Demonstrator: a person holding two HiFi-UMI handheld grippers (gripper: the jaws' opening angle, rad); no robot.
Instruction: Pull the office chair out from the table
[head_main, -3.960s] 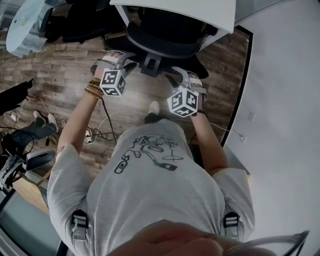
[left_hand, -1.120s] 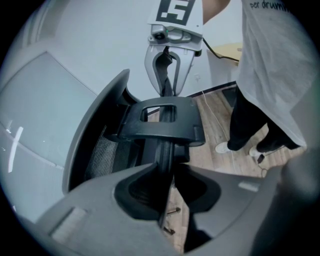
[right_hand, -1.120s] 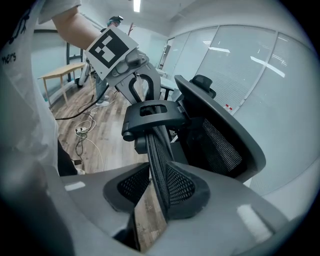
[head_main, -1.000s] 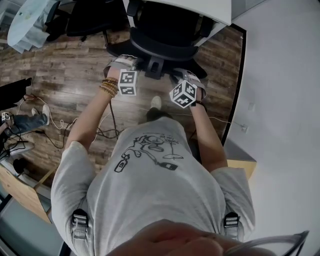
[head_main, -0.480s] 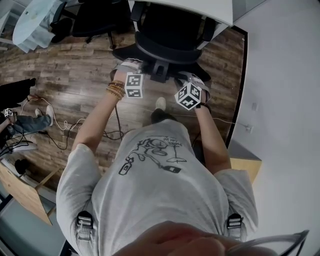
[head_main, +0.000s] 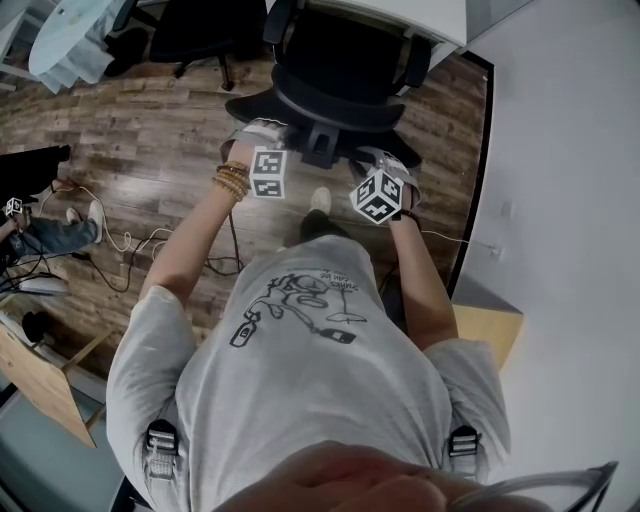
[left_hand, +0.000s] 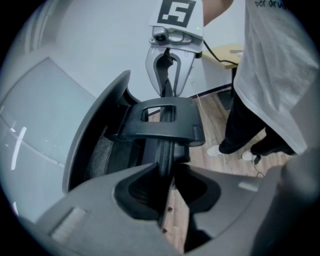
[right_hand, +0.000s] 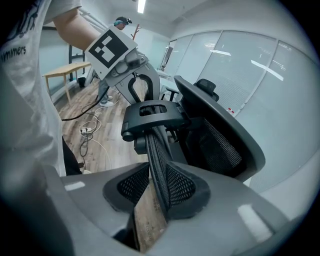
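Black chair (head_main: 335, 100) sits at the top middle of the head view, partly under the white tabletop (head_main: 430, 20). The left hand-held gripper (left_hand: 167, 175) and the right hand-held gripper (right_hand: 159, 187) are each closed tight on its back's thin edge.

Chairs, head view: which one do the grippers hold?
The office chair at the white table; left gripper and right gripper clamp its top edge. The other chair stands untouched.

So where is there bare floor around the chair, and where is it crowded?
Bare wood floor lies left of the office chair, up to the cables. Crowded: the person's shoe behind it, and only a narrow strip toward the wall at right.
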